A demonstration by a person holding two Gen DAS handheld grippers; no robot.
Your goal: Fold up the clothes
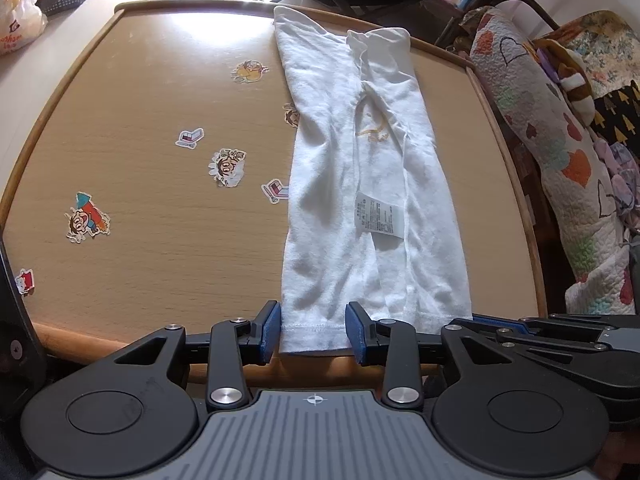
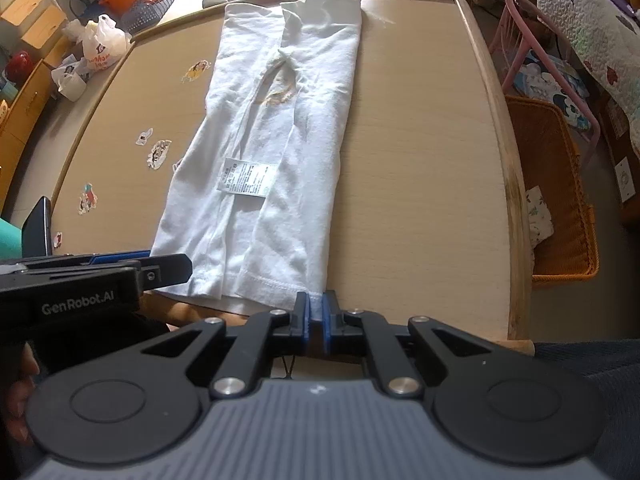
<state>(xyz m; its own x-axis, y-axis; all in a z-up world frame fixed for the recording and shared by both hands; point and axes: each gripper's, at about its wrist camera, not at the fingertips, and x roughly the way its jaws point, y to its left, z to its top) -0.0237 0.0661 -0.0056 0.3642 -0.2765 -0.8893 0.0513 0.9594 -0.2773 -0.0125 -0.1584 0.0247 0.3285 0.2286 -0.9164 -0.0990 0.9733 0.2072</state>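
While shirt (image 1: 360, 184) lies lengthwise, collar far, left claw (image 1: 312, 330) gapes astride hem; right claw (image 2: 316, 316) pinches hem.

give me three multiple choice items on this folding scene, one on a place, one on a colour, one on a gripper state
1. Where does the white shirt lie on the table?
A. along its right side
B. across its left half
C. hanging off the far edge only

2. What colour are the gripper pads?
A. red
B. blue
C. yellow

3. How does the right gripper stand?
A. wide open above the table
B. shut on the shirt's near hem
C. shut on the care label

Answers: 1 A, the stickers fill the bare left part. 2 B, blue shows on both grippers. 3 B, the pads pinch the hem corner, while the left gripper straddles the hem open.
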